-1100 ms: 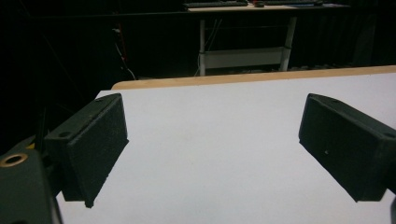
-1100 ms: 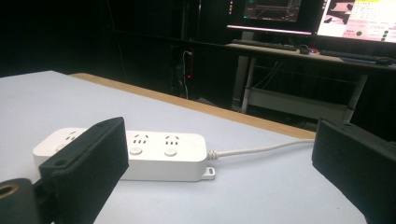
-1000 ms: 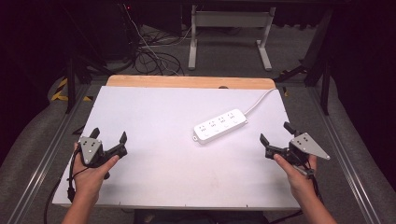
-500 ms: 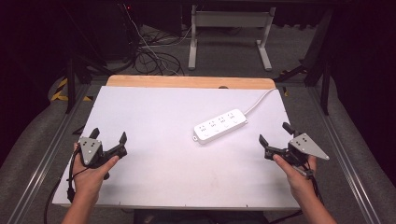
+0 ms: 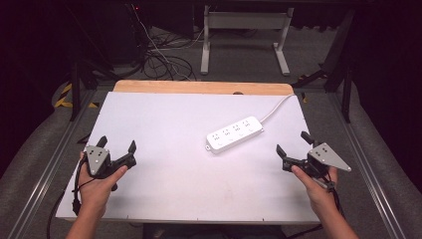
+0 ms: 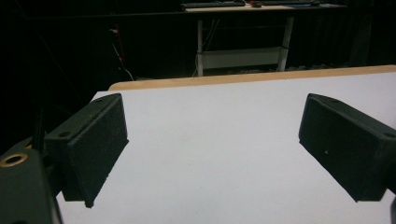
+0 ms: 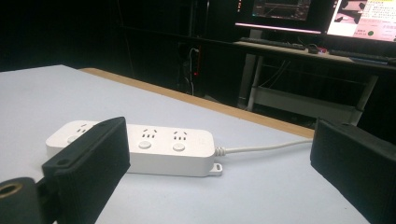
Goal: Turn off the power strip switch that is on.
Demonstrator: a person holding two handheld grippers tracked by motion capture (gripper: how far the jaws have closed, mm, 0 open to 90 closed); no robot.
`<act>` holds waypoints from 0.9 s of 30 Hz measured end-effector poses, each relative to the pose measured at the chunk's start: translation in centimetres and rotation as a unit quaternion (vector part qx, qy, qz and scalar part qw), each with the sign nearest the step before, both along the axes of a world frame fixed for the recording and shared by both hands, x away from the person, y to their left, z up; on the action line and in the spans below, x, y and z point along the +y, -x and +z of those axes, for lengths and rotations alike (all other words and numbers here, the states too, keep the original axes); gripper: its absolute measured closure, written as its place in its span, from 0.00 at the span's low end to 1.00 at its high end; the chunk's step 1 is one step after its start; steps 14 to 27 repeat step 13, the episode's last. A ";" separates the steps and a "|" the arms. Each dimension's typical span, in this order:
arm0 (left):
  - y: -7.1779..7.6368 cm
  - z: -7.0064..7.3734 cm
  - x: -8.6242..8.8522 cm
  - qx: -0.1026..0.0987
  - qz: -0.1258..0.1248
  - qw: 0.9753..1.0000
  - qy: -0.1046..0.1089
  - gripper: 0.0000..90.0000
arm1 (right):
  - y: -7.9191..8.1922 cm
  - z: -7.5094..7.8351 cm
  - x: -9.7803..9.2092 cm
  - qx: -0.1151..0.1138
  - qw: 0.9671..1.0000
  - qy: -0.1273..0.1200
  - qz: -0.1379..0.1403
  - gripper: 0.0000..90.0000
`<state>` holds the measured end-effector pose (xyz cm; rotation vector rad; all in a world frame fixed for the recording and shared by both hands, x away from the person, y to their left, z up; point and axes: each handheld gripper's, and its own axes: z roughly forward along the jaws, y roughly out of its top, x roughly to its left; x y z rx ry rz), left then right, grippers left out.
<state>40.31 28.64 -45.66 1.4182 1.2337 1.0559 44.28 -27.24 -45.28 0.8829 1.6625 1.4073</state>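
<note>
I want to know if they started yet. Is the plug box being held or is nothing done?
Nothing looks done: the white power strip lies flat on the table, untouched. Left gripper and right gripper are open and hold nothing. Everything seems left to do.

Power strip [image 7: 140, 147]: near end hidden behind one of the right gripper's fingers [image 7: 88, 163] in the right gripper view; socket markings too small to read in the high view.
Strip's cord [image 5: 276, 107]: runs off the far edge of the surface [image 5: 164, 119]; plug end hidden.
Monitors [image 7: 322, 14]: cut by the top edge, text illegible.
Left gripper's fingers [image 6: 348, 144]: one clipped at the right edge.
Forearms: cut off at the bottom of the high view.
</note>
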 end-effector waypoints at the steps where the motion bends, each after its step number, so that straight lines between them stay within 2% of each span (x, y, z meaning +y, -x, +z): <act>1: 0.0 0.0 0.0 0.000 0.000 1.000 0.000 0.10 | 0.0 0.0 0.0 0.000 1.000 0.000 0.000 0.06; 27: 0.4 -0.1 0.5 0.000 0.009 1.000 0.002 0.10 | -0.6 -0.2 0.3 0.009 1.000 0.001 0.008 0.06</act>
